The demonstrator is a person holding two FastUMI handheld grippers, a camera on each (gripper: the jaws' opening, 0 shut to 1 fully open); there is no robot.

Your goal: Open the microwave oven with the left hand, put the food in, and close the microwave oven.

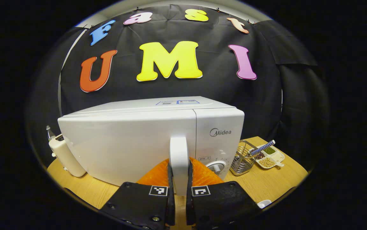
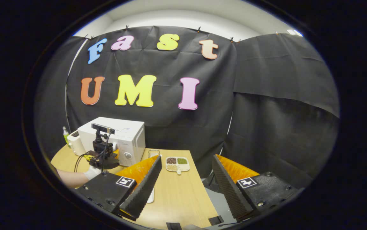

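Opening step: left gripper (image 1: 179, 179) clamped on microwave (image 1: 132, 140) door handle (image 1: 179, 159); next, pull outward. Right gripper (image 2: 186, 179) wide open, empty.

The right gripper (image 2: 186, 179) has its two fingers spread wide apart, with nothing between them. Under it is a wooden table (image 2: 177, 198). Far off on the left sits a white microwave oven (image 2: 123, 137). The left gripper (image 2: 102, 158) is right at its front, held by a gloved hand (image 2: 91, 172). A divided dish of beans (image 2: 177, 164) lies near the microwave.
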